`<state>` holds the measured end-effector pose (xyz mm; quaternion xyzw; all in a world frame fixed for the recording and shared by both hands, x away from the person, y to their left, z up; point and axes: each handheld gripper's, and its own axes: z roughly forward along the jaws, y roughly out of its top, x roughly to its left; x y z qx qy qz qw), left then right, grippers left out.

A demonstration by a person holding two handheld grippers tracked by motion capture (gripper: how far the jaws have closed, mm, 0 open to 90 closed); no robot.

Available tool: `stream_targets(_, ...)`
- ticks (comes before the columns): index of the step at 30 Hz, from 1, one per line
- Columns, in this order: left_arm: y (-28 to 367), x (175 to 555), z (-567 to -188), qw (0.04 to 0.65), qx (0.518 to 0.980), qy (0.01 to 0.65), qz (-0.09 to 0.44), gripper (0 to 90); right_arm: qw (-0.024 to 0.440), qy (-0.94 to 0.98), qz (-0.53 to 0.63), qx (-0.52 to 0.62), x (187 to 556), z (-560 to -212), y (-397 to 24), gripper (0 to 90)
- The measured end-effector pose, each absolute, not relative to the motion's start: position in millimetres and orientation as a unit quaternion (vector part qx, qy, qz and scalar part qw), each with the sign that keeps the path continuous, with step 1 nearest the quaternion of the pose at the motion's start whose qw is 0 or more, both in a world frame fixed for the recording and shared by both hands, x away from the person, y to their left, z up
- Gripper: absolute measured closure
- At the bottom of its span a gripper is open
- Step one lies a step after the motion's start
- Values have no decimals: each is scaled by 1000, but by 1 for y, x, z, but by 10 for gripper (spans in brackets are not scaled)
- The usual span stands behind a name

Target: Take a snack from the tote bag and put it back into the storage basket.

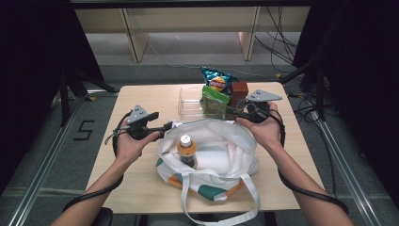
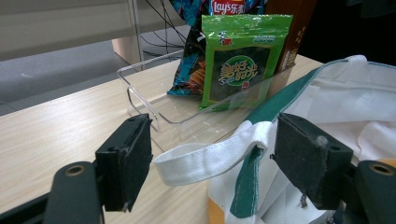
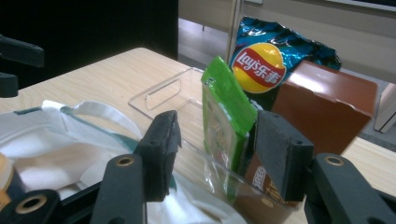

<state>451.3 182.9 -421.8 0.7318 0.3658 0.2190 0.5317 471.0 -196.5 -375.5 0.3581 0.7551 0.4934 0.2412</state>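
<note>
The right gripper stands unclenched around the green packet; a skewed close could topple it. The left gripper gapes around the bag strap, pinching nothing; the tote may sag shut.

"Lay's" on chip bag; "5" on floor

Left gripper and right gripper: black bodies, each topped by a grey three-cornered plate, with square black pads, brass-ringed holes and trailing black cables. Forearms bare, no sleeves.
</note>
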Motion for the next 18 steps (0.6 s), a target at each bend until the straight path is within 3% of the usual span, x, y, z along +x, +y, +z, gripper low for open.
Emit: stream_targets(18, 180, 444, -417, 548, 723, 362, 214, 270, 248, 740, 501, 373, 420, -390, -238, 477)
